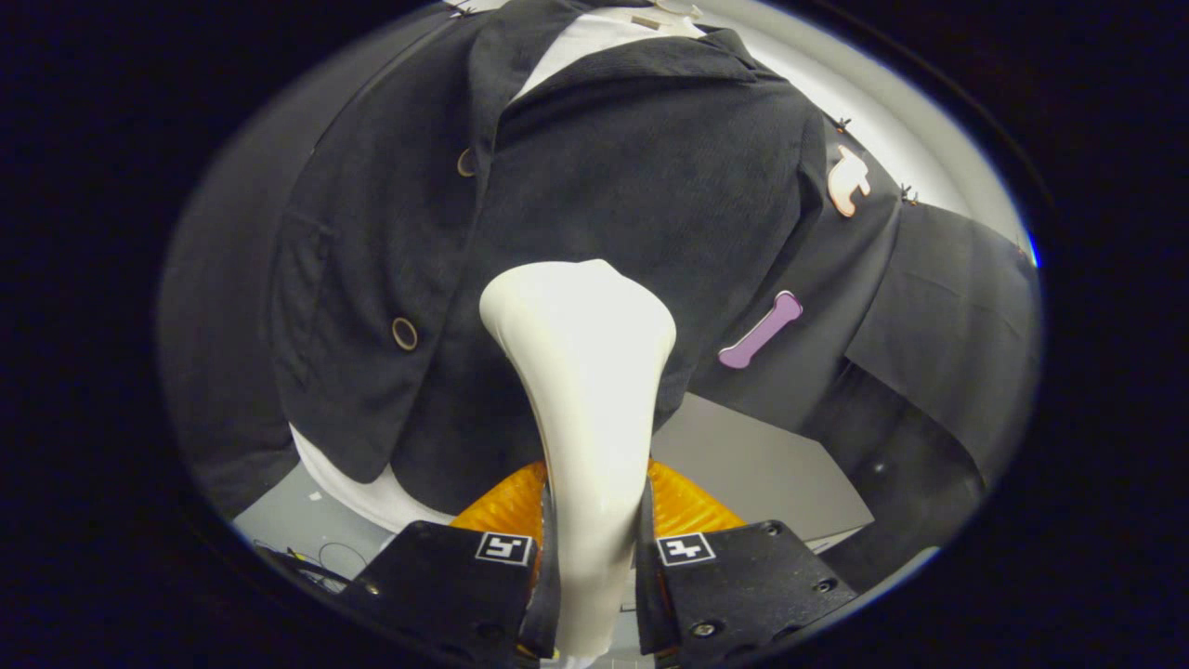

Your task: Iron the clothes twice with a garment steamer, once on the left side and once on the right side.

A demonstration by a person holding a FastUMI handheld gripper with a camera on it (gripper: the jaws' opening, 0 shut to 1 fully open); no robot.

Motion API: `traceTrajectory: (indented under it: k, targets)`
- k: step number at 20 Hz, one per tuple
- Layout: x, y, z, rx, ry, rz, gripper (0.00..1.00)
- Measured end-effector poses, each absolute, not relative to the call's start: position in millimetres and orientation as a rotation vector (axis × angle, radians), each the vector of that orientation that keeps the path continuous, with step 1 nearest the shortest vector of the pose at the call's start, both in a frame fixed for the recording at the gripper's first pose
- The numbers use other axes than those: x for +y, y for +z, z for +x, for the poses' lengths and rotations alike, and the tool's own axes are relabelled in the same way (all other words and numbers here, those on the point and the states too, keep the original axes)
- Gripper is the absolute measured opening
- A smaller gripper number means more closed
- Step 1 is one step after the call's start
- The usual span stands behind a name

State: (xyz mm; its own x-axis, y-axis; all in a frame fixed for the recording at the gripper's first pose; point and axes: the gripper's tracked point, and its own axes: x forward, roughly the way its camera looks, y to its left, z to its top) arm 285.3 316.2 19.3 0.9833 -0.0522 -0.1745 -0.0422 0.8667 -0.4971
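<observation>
Gripper view: my gripper (592,557) is clamped on the white garment steamer (583,390), both fingers pressing its handle, gap narrow. Steamer head sits against the front of the dark jacket (632,186), right of the button line. White shirt (594,37) underneath. Grey table (752,465) below the hem, black cloth wall (938,316) behind.

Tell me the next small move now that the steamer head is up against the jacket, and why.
Probably slide the white plastic garment steamer slowly along the front panel of the dark corduroy jacket. The gripper is shut on its handle, and its flared head sits at the panel beside the button placket, so a stroke looks ready. Which of the two passes this is, I cannot tell.
</observation>
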Motion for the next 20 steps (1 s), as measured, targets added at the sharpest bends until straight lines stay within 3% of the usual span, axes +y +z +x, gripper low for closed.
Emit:
traceTrajectory:
  k: [20]
  targets:
    - [308.3,-87.6,287.9,0.338,0.046,-0.547,0.36]
